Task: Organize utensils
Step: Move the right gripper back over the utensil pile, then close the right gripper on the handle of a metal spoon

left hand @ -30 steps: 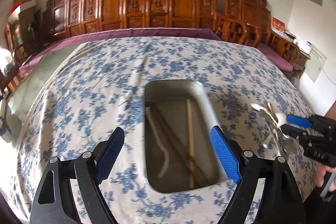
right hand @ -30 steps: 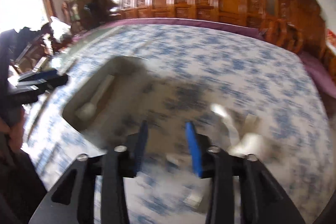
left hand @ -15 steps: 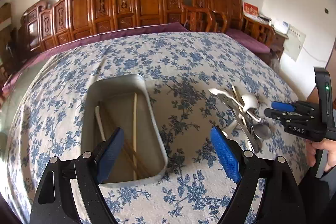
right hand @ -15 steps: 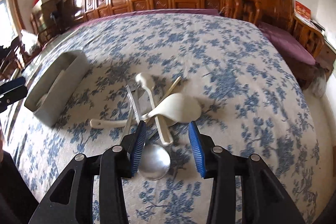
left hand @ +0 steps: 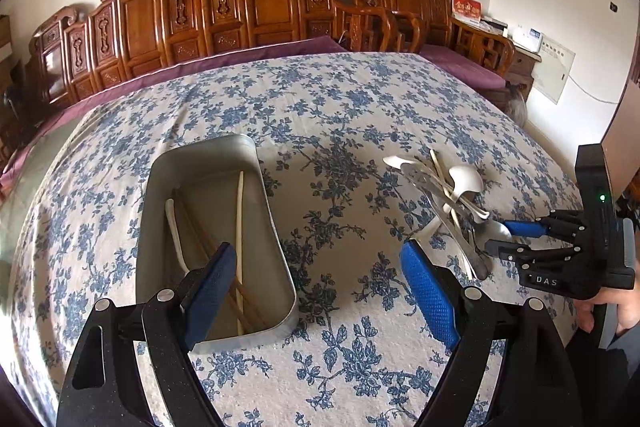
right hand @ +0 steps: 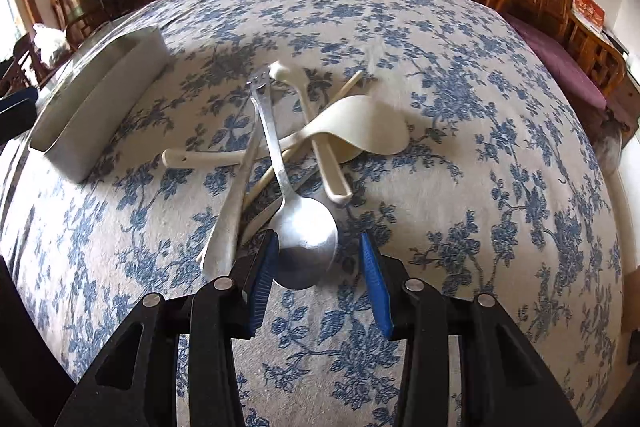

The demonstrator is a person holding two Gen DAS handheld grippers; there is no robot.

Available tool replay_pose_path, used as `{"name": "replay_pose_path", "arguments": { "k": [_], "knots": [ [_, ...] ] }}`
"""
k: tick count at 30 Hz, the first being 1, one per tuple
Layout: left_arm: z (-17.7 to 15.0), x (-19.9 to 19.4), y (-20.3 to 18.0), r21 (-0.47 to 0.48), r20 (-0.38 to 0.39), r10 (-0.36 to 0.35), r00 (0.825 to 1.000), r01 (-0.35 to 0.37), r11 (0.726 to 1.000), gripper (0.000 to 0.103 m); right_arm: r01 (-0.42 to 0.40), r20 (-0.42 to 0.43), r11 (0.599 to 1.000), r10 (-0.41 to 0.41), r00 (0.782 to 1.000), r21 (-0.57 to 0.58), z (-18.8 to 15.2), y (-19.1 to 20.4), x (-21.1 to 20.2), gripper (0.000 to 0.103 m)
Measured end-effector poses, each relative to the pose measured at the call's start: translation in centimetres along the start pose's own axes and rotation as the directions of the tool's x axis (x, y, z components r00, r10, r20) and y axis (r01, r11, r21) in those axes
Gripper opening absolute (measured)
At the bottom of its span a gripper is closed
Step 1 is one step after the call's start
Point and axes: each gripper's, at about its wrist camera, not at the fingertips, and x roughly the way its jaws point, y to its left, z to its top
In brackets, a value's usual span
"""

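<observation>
On the blue-flowered white tablecloth (right hand: 480,107), a crossed heap: shiny metal spoon (right hand: 306,227), cream plastic rice paddle (right hand: 360,135), cream soup spoon (right hand: 316,131), further metal handles and a pale chopstick. Right gripper (right hand: 318,283) low at the heap's near end, blue pads apart either side of the metal spoon's bowl, contact impossible to tell. Left gripper (left hand: 320,291) wide apart and empty above the rectangular grey metal tray (left hand: 276,227), chopsticks and a white spoon inside, well left of the heap.
</observation>
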Motion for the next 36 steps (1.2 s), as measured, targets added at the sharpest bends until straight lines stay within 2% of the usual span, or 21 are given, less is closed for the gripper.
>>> {"name": "replay_pose_path", "arguments": {
  "k": [5,9,19,22,24,27,31,36],
  "knots": [
    [-0.4,0.2,-0.7,0.022,-0.01,0.009,1.0,-0.009,1.0,0.081,-0.03,0.006,0.999,0.029,1.0,0.044,0.0,-0.6,0.0,0.044],
    [-0.6,0.5,-1.1,0.038,-0.017,0.017,1.0,-0.016,0.999,0.081,-0.039,0.006,0.997,0.038,0.999,0.068,0.1,-1.1,0.1,0.033],
    [-1.4,1.5,-2.9,0.083,-0.046,0.04,0.998,-0.036,0.996,0.081,-0.062,0.004,0.995,0.062,0.998,0.083,-0.1,-1.0,-0.1,0.035],
    [-1.6,1.8,-3.3,0.096,-0.052,0.045,0.998,-0.04,0.995,0.081,-0.048,0.004,0.996,0.047,0.999,0.073,-0.1,-0.7,-0.1,0.032],
    [-1.8,1.9,-3.5,0.103,-0.055,0.048,0.997,-0.042,0.994,0.081,-0.043,0.005,0.996,0.043,0.999,0.075,-0.1,-0.8,-0.2,0.021],
    [-2.2,2.1,-4.0,0.117,-0.065,0.056,0.996,-0.049,0.992,0.081,-0.048,0.022,0.995,0.046,0.999,0.085,0.0,-1.0,-0.6,0.009],
    [-2.7,2.5,-4.6,0.129,-0.08,0.063,0.995,-0.052,0.99,0.081,-0.068,0.079,0.994,0.061,0.995,0.089,0.3,-1.3,-1.9,0.003],
    [-2.9,2.5,-5.2,0.129,-0.079,0.058,0.995,-0.048,0.991,0.081,-0.05,0.146,0.995,0.037,0.989,0.091,0.6,-1.7,-3.3,0.002]
  ]
}}
